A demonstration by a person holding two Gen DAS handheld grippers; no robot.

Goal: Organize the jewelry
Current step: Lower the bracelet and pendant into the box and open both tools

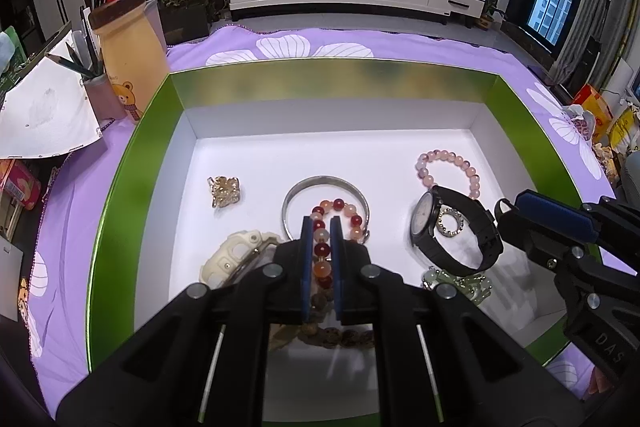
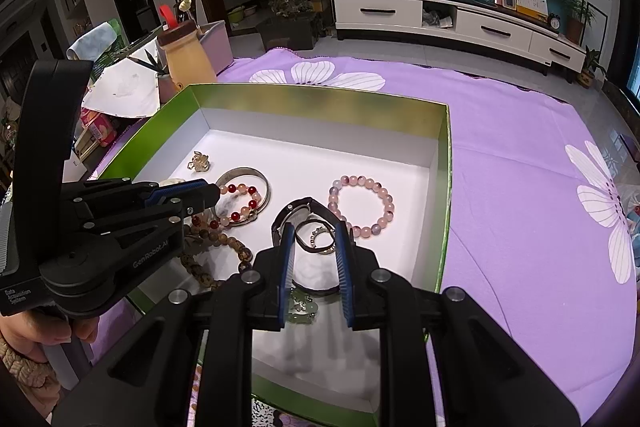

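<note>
Bracelets and watches in box

The green box holds two watches, a black one at right centre and a cream one at lower left, four bead bracelets, one silver bangle, one small ring and one gold trinket.

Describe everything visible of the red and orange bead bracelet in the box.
The red and orange bead bracelet is a strand of round, glossy beads in dark red, orange, peach and pale tones, glassy or stone-like. It lies in the white-floored green box, its far loop inside the silver bangle. The left gripper is shut on its near side, with several beads lined up between the blue pads. Brown wooden beads lie just beside it; whether they touch is unclear.
</note>
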